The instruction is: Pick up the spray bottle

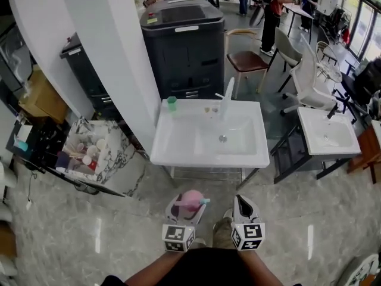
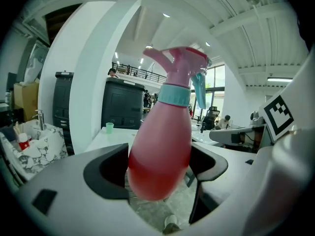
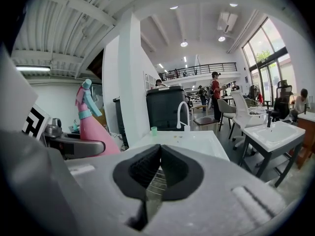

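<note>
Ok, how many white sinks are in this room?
2. One sink stands straight ahead, with a green cup on its rim. A second sink stands off to the right. Others may be hidden behind the pillar.

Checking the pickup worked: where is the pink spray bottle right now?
The spray bottle is low and left of centre in the head view, clamped upright in the left gripper, short of the white sink beside the shut right gripper.

We see a white sink (image 1: 162, 142) standing on the marbled floor (image 1: 333, 207). A small green cup (image 1: 172, 103) sits on its back-left rim.
</note>
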{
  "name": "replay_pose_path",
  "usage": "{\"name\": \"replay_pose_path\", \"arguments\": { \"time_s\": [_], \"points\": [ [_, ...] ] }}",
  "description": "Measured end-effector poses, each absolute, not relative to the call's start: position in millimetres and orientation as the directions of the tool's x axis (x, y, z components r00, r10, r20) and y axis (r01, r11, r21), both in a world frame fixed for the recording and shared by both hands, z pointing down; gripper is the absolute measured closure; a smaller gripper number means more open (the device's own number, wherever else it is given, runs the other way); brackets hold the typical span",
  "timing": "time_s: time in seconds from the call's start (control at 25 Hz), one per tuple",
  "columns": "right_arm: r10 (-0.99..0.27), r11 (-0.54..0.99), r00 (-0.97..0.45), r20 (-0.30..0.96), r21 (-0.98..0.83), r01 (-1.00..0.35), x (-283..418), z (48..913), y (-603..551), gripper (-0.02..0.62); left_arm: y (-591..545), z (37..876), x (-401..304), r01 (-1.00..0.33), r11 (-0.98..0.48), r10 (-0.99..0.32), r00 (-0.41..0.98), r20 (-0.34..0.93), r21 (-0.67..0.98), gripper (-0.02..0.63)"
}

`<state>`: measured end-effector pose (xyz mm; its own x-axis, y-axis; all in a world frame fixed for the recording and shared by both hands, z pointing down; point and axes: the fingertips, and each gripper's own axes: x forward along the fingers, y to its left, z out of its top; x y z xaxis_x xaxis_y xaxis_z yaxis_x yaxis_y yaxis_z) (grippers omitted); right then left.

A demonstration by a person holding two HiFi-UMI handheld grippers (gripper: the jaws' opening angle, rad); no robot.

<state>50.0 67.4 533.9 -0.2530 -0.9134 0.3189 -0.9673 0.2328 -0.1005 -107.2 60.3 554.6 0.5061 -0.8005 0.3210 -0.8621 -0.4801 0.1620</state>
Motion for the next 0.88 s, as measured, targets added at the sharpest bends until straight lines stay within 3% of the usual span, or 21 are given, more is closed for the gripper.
{"name": "replay_pose_path", "arguments": {
  "time_s": [0.4,0.88],
  "points": [
    [-0.915,0.242,-0.247,0.320,-0.057,-0.969,100,524,31,0.597,9,541,-64,-0.851,-0.501,-0.793,0.524,0.312,0.157,0.219],
    [-0.921,0.240,-0.239,0.306,-0.034,-0.970,91,522,12,0.597,-18,540,-69,-0.842,-0.513,-0.790,0.539,0.291,0.167,0.219]
  ]
}}
